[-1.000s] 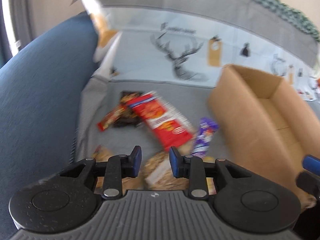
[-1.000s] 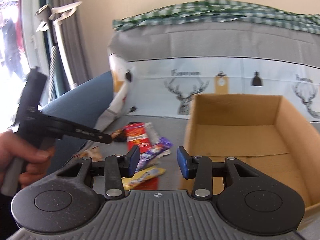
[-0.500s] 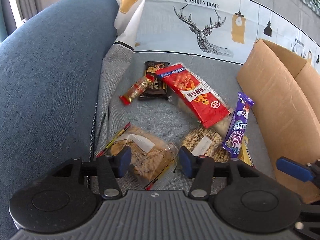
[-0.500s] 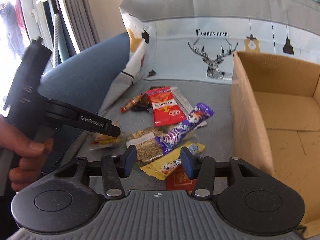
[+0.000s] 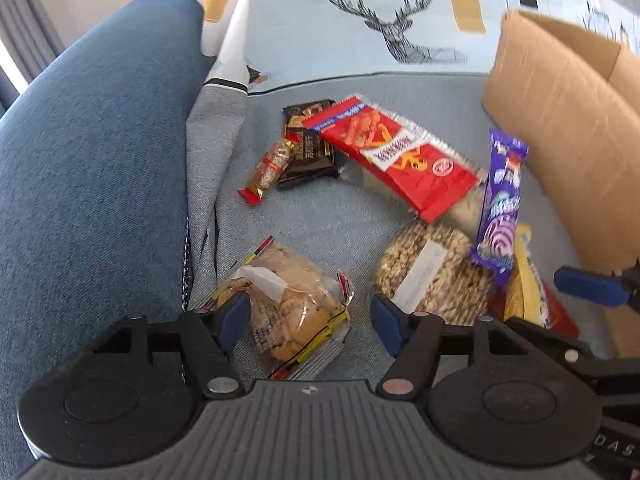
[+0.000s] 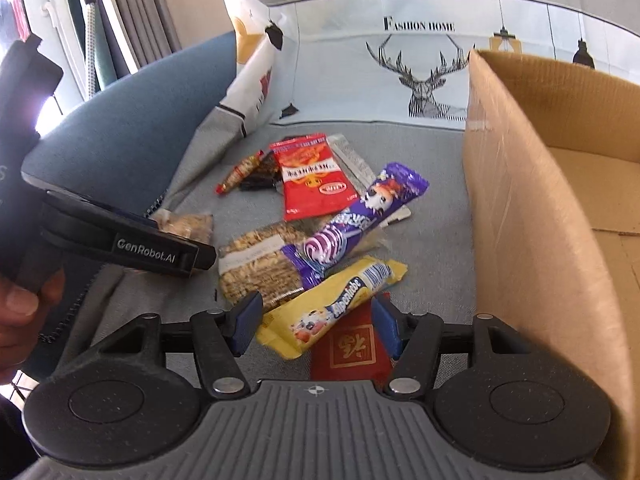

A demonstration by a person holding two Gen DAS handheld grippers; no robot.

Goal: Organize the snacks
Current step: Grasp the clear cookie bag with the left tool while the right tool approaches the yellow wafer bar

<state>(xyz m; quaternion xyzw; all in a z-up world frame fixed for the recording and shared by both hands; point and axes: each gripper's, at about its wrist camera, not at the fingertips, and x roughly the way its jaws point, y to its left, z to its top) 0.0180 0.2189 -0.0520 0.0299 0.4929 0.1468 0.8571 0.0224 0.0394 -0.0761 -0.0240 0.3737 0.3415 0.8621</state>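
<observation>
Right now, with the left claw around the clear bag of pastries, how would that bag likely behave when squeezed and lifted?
The clear bag of pastries looks crinkly and loose, so it would probably sag and shift. Its glossy film may slip against the left claw. The lumpy baked pieces inside likely crumble under a hard squeeze.

Red packet [image 6: 354, 350] half hidden under yellow wrapper [image 6: 332, 308] — print perhaps illegible.
</observation>
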